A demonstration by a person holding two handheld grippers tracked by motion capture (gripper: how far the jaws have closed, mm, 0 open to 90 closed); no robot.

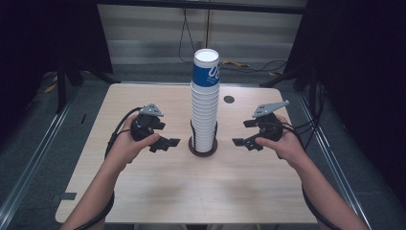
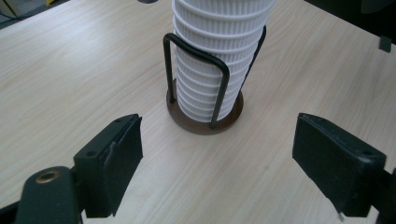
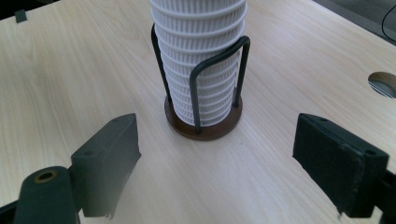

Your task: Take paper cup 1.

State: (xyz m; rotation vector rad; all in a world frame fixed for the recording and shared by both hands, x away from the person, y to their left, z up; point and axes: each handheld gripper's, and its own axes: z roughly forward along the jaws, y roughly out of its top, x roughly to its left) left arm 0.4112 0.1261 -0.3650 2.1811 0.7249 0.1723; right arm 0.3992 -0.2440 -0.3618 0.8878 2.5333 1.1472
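Surface: table (image 1: 158,191), light wood grain, rounded corners.
Hole: 1 round dark cable hole (image 1: 229,99) in the tabletop, toward the far edge, right of centre.
Standing on it: 1 round brown holder base (image 1: 203,147) with black wire uprights, near the middle.
In the holder: 1 tall stack of cups (image 1: 205,105), white and ribbed, the top cup blue with white print.

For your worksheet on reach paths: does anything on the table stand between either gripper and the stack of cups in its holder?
No loose thing does. Bare table lies between the left gripper, the right gripper and the stack of cups. Only the holder's own black wire loops rise around the lowest cups, so a low grasp would meet wire.
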